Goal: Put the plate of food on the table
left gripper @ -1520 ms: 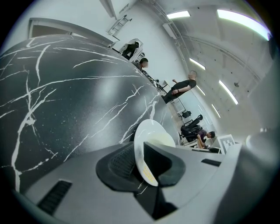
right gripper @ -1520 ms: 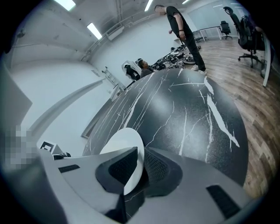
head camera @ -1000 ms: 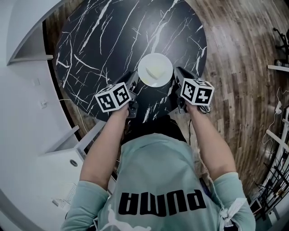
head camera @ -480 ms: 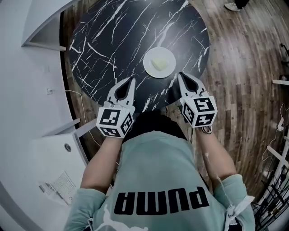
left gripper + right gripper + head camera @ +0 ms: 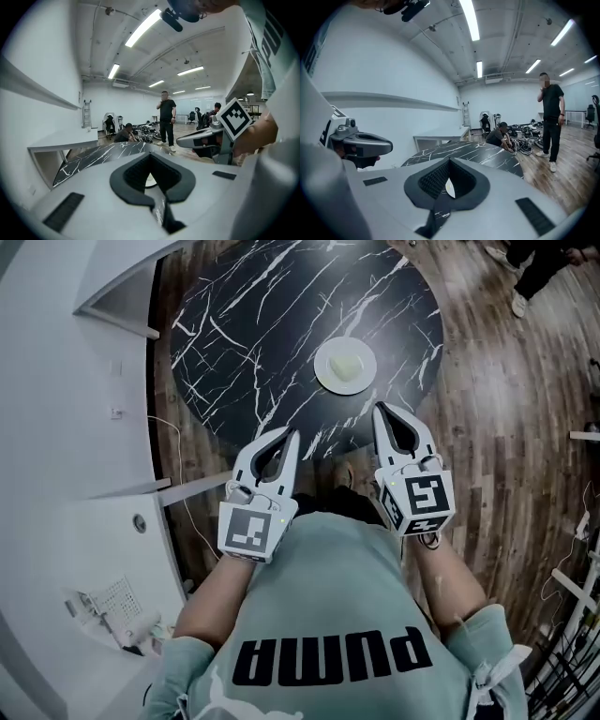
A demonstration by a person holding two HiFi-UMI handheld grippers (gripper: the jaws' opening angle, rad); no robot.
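Round white plate (image 5: 325,372), pale food lump (image 5: 345,367), on black marble table (image 5: 253,324).

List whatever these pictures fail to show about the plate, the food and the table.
- Food: head view, too small to identify.
- Plate: both gripper views show only a sliver; the shut left gripper and right gripper cover the rest.
- Table: head view, far edge cut off by the frame's top; base hidden under its top.
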